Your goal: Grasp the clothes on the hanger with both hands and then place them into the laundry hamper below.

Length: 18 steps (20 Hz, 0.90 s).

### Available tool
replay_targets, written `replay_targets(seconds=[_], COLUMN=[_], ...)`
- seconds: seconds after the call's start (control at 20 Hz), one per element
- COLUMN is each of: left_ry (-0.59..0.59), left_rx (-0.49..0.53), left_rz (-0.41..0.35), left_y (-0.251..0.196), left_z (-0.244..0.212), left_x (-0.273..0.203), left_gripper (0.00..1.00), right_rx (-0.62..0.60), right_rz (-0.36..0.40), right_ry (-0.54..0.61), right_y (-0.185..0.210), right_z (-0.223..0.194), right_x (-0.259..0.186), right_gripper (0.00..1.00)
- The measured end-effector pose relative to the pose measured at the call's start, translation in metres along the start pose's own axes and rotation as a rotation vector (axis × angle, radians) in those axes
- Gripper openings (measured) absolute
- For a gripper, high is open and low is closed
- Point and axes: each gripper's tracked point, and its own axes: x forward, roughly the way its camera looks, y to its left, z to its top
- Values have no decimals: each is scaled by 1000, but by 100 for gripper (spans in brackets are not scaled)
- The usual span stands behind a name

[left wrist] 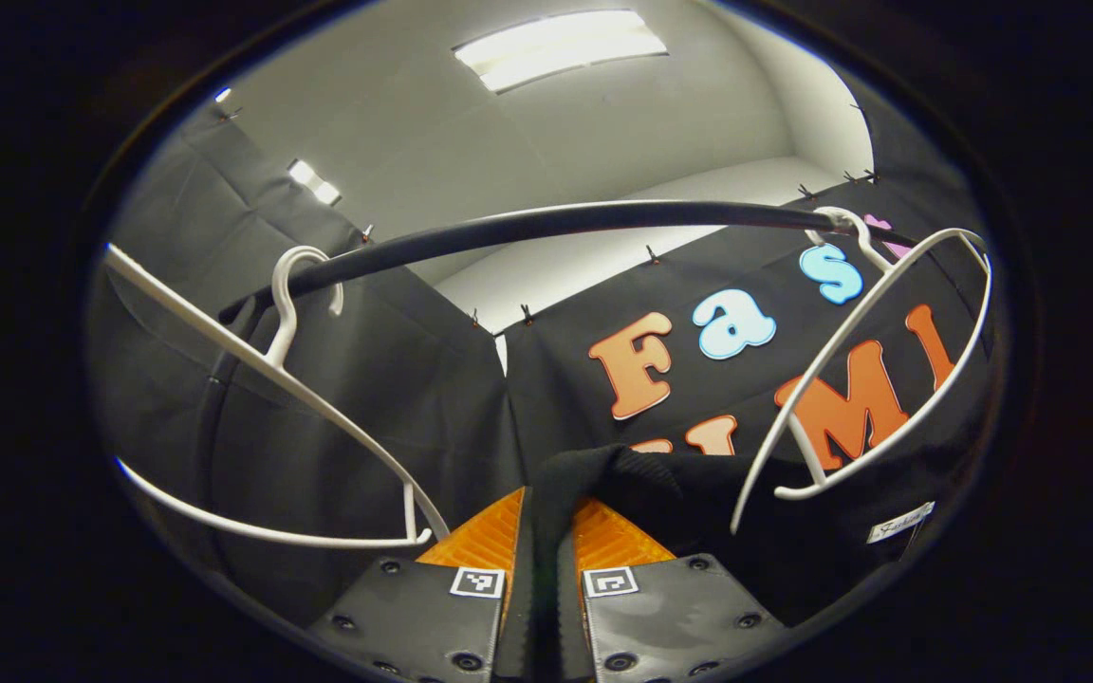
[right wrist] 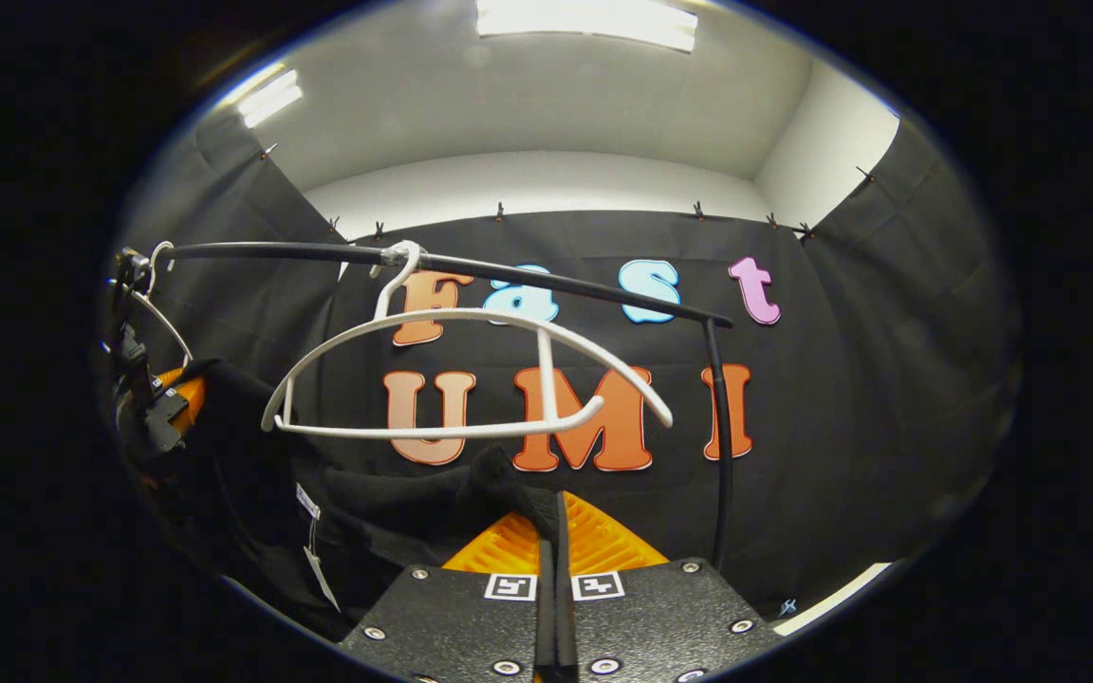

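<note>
A black garment (left wrist: 698, 493) hangs slack below a bare white hanger (left wrist: 874, 370) on the black rail (left wrist: 546, 226). My left gripper (left wrist: 546, 531) is shut on a fold of that cloth, which rises between its fingers. In the right gripper view the same black garment (right wrist: 395, 512) sags under the white hanger (right wrist: 471, 379), and my right gripper (right wrist: 554, 531) is shut on its other end. The left gripper (right wrist: 162, 408) also appears at the far left of that view, holding the cloth. The hamper is out of sight.
A second empty white hanger (left wrist: 271, 398) hangs on the rail at the left. The rail's black upright post (right wrist: 722, 446) stands at the right. Black cloth walls surround the rack. A white paper tag (right wrist: 319, 560) dangles from the garment.
</note>
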Motion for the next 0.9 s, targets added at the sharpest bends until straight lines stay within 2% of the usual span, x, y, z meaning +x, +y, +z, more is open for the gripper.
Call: replay_targets(seconds=[0.25,0.3,0.35,0.4,0.55,0.8,0.9], left_ry=[126,158,177,186,235,353,431], left_rx=[-27,-42,-48,-54,-99,-199,-232], left_rz=[-52,-72,-81,-98,-201,-342,-434], left_y=[-12,-18,-20,-25,-55,-96,-120], left_z=[-46,-53,-58,-57,-56,-64,-80], left_x=[-35,-43,-49,-53,-75,-124,-145], left_gripper=[17,17,17,17,19,17,17], right_rx=[31,37,43,45,47,85,88], right_rz=[-5,-4,-2,0,17,70,94], right_ry=[67,86,99,108,157,231,289], right_y=[4,7,9,11,22,55,67], right_z=[-34,-42,-48,-53,-68,-94,-117], right_x=[-22,-26,-28,-32,-42,-61,-68], right_gripper=[0,5,0,0,0,0,0])
